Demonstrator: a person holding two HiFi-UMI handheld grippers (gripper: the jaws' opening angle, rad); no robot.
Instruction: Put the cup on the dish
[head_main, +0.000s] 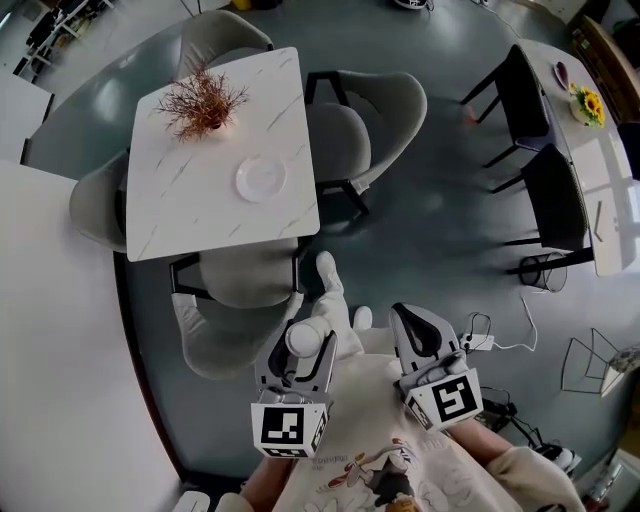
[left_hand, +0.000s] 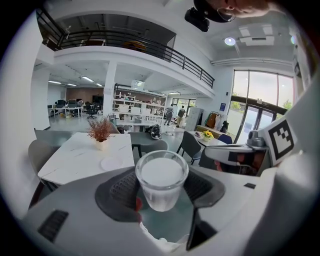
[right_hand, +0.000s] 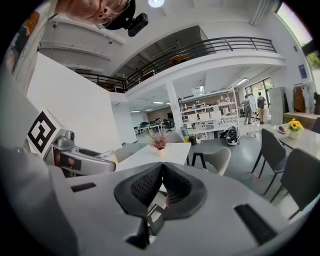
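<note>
One chair stands between dish and left tool gripping cup.

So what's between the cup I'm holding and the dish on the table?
Head view: from the cup, a grey chair at the near edge of the table, then bare tabletop up to the dish.

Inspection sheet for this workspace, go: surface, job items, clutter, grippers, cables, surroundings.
Surface: white marbled table.
Job's things: cup in the left gripper, short of the table; dish on the table, nothing on it.
Clutter: potted dried plant on the table.
Grippers: left gripper shut on cup; right gripper shut, fingers empty.
Cables: white cable on the floor at right.
Surroundings: grey chairs round the table; dark chairs at a second table.
</note>
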